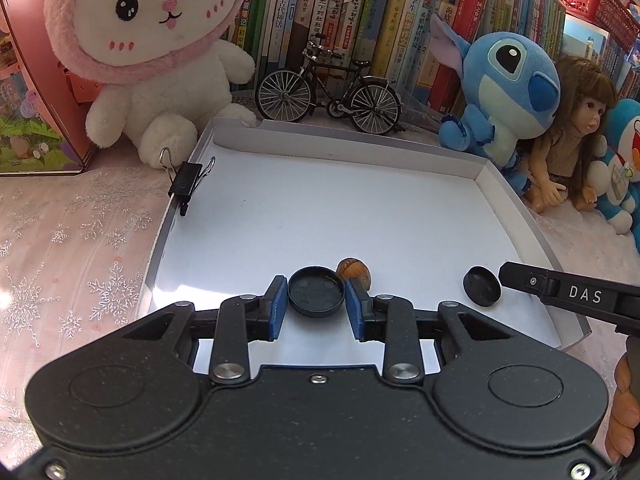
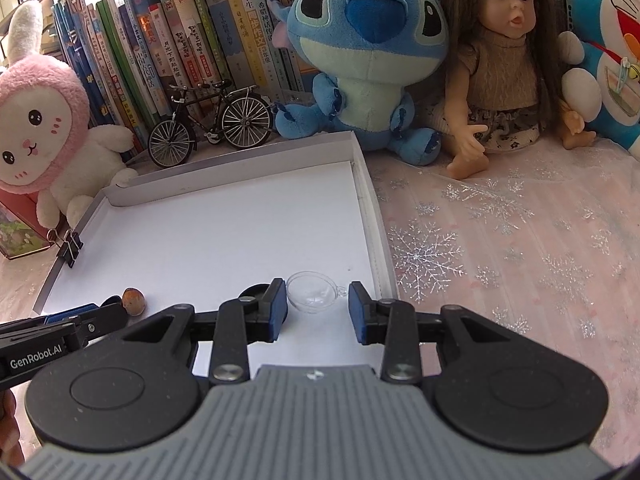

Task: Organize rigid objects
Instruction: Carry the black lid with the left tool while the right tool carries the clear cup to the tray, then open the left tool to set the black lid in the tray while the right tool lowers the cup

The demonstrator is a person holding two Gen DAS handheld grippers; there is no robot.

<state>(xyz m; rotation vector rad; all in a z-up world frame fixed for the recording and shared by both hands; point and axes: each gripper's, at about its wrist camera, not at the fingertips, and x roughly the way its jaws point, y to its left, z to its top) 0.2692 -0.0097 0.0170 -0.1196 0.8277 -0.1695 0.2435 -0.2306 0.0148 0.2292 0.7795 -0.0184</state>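
My left gripper (image 1: 316, 296) is shut on a round black cap (image 1: 316, 289), hollow side up, low over the white tray (image 1: 320, 216). Just behind it lies a brown acorn-like nut (image 1: 354, 271). A second black cap (image 1: 482, 286) rests tilted on the tray floor, beside a finger (image 1: 528, 282) of my right gripper. In the right wrist view my right gripper (image 2: 318, 298) is shut on a clear plastic half-dome (image 2: 314, 292) with a small tab, near the tray's right wall (image 2: 370, 208). The nut (image 2: 134, 300) sits to the left, by my left gripper (image 2: 96, 316).
A black binder clip (image 1: 188, 184) grips the tray's left wall. Behind the tray stand a model bicycle (image 1: 328, 92), a white-and-pink plush rabbit (image 1: 152, 52), a blue plush (image 1: 504, 92), a doll (image 1: 572, 136) and a row of books (image 1: 380, 20). A snowflake-patterned cloth (image 2: 500, 240) covers the table.
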